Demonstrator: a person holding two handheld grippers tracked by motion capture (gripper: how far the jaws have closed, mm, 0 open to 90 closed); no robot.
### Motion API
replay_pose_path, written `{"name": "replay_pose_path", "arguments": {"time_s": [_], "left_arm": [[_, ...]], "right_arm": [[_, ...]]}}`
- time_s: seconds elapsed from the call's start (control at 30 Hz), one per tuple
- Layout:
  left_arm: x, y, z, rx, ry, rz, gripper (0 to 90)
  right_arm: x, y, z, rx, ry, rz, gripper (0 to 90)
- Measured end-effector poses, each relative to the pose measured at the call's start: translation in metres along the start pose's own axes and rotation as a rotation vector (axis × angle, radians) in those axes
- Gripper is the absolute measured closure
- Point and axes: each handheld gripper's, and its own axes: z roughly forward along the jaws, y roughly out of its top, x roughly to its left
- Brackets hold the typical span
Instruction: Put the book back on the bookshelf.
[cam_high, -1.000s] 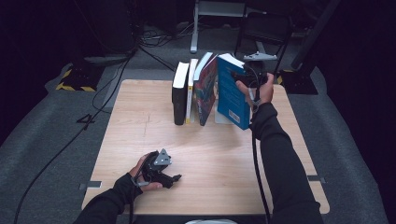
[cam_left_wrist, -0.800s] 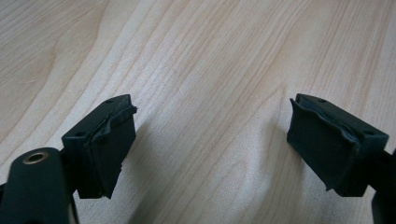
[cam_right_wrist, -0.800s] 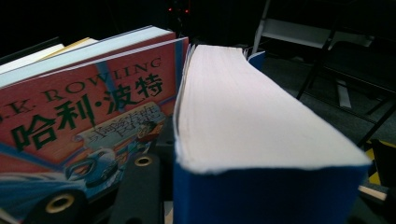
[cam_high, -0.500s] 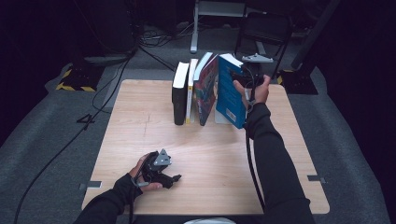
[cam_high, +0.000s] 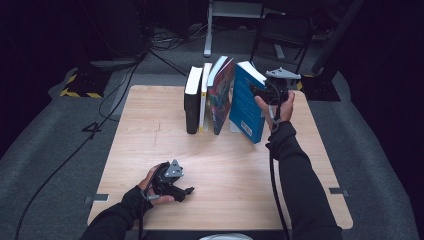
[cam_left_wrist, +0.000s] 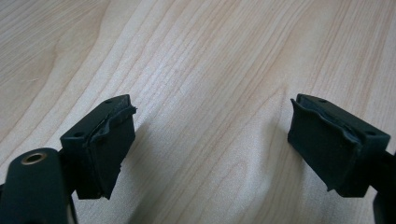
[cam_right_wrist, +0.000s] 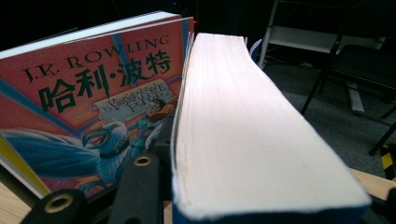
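My right gripper (cam_high: 266, 93) is shut on a thick blue book (cam_high: 245, 105) at the table's far side. The book stands on end and leans left toward a red illustrated book (cam_high: 222, 95). In the right gripper view the blue book's white page edge (cam_right_wrist: 252, 130) runs between my jaws, with the red book's cover (cam_right_wrist: 93, 102) just to its left. A thin pale book (cam_high: 205, 95) and a black book (cam_high: 191, 102) stand further left in the row. My left gripper (cam_high: 186, 191) lies on the table near the front left, open, with bare wood between its pads (cam_left_wrist: 112, 140).
The light wooden table (cam_high: 150, 135) has free room in front of the books. Behind it stand a metal stand (cam_high: 235, 15) and a dark chair (cam_high: 282, 35). Cables (cam_high: 125, 85) run across the grey floor at the left.
My right hand has sunk a little with the blue book in its grip. The left hand and its gripper have kept still.
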Motion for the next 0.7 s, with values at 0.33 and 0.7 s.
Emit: {"name": "replay_pose_path", "arguments": {"time_s": [0.33,0.7], "left_arm": [[0.0,0.0,0.0,-0.001,0.0,-0.001,14.5],[0.0,0.001,0.001,-0.002,-0.003,0.001,14.3]], "right_arm": [[0.001,-0.012,-0.011,0.004,0.021,-0.013,59.0],[-0.002,-0.022,-0.022,0.017,0.036,-0.027,58.3]]}}
